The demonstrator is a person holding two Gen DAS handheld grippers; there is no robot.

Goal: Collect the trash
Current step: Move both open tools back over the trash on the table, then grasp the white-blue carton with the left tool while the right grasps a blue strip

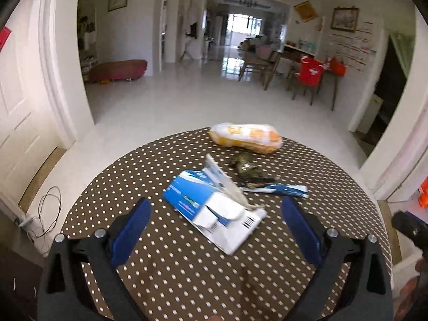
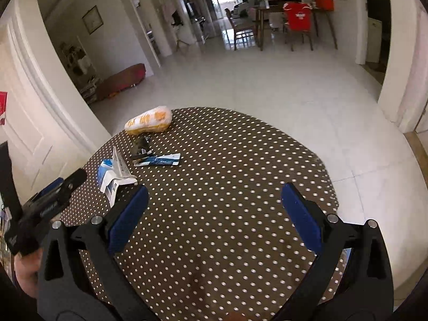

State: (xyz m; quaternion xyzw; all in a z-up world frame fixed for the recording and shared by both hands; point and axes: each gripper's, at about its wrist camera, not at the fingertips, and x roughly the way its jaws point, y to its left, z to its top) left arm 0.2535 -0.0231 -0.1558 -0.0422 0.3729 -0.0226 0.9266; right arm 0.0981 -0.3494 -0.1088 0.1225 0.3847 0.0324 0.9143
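Apparently nothing had been collected: four pieces of trash lay on the polka-dot table (image 1: 160,281), namely a torn blue-and-white carton (image 1: 211,208) nearest, a blue wrapper (image 1: 278,189) just right of it, a dark crumpled scrap (image 1: 247,168) beyond, and an orange-and-white bag (image 1: 246,137) at the far edge. Left gripper (image 1: 215,214) hovered spread wide at the carton, gripping nothing; right gripper (image 2: 214,200) hung equally spread and empty over bare cloth, right of the litter. No bin showed.
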